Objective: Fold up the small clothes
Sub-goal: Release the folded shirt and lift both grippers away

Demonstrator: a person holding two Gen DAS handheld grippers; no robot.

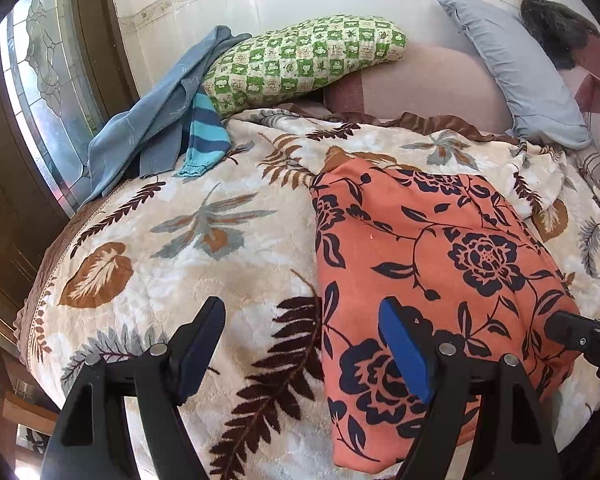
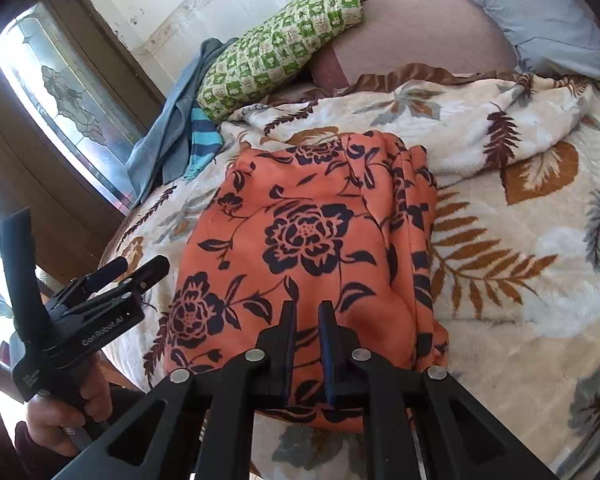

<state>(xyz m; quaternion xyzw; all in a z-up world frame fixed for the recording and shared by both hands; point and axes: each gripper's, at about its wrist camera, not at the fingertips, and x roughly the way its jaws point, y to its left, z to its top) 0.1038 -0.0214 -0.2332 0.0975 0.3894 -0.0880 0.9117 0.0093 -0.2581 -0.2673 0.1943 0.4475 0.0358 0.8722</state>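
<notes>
1. The left gripper's right finger covers part of the orange cloth.
2. The green pillow hides the blue garment's far end.
3. The grey pillow is cut off by the frame edge.
4. The hand is partly hidden.

Both wrist views angled steeply down over the bed, close above it, facing the far wall. Shared: orange floral garment, green checked pillow, window at left, edges perhaps distorted.

Black left claw lettered GenRobot.AI, blue pads, silver screws
</notes>
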